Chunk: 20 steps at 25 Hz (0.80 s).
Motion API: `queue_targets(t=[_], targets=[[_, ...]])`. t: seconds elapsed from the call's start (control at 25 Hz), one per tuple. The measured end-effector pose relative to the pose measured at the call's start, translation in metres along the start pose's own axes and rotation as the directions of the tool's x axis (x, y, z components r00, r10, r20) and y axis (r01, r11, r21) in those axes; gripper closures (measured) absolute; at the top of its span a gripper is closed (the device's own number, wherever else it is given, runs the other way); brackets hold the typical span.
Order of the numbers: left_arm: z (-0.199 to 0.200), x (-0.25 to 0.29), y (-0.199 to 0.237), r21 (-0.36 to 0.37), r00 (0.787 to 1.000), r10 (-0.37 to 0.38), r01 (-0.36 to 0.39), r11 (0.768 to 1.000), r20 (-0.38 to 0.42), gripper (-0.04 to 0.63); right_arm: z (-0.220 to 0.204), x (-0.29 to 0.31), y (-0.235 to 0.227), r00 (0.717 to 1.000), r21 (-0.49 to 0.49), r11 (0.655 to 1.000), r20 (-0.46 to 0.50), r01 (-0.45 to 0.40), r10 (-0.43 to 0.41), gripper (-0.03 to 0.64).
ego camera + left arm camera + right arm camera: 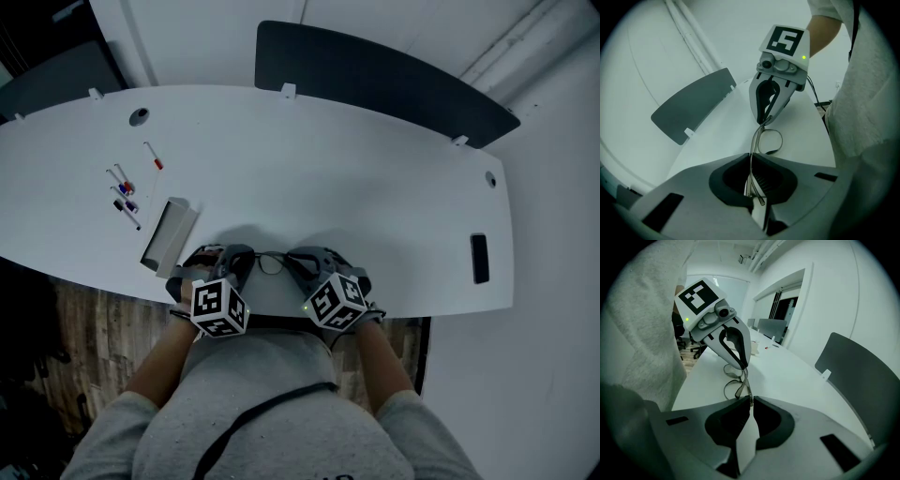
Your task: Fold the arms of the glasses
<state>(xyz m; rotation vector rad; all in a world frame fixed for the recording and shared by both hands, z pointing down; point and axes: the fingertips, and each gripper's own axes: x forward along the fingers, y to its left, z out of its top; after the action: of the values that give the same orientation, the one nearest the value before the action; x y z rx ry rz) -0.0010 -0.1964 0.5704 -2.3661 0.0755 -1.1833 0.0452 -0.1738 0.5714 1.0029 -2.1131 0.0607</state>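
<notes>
**White tabletop, one pair of glasses pinned between two tongs**

White and oval, the tabletop (394, 178) filled most of the head view, with a dark grey panel (375, 80) standing along its far edge at the upper centre of the frame. A scatter of marker pens (124, 192) lay at the upper left, a long white box (167, 234) just below them, and a flat black slab (479, 258) well apart at the right.

At the lower centre, by the tabletop's near edge, the glasses (271, 263) sat between the left tongs (242, 264) and the right tongs (298, 263). Each gripper carried its cube of square markers, low in the frame.

The left gripper view showed the left tongs (751, 158) closed on a thin arm of the glasses (769, 140), which ran up the frame to the tips of the right tongs (764, 121). The right gripper view showed the right tongs (751, 401) pressed together on the end of the frame (733, 387), the left tongs (743, 365) meeting it from above.
</notes>
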Motion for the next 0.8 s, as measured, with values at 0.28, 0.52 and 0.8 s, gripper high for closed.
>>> queue_targets(t=[0.28, 0.52, 0.8], targets=[[0.002, 0.001, 0.002, 0.043, 0.999, -0.006, 0.007, 0.999, -0.031, 0.572, -0.002, 0.0, 0.0, 1.0, 0.001, 1.0, -0.01, 0.003, -0.003, 0.578], [0.004, -0.005, 0.002, -0.125, 0.997, -0.034, 0.043, 0.991, 0.071, 0.537, -0.004, -0.001, -0.003, 1.0, 0.015, 1.0, -0.008, 0.009, -0.009, 0.578], [-0.004, -0.014, 0.0, -0.124, 0.992, -0.091, 0.102, 0.987, 0.086, 0.44, -0.003, 0.0, -0.001, 1.0, 0.017, 1.0, -0.011, 0.009, -0.009, 0.579]])
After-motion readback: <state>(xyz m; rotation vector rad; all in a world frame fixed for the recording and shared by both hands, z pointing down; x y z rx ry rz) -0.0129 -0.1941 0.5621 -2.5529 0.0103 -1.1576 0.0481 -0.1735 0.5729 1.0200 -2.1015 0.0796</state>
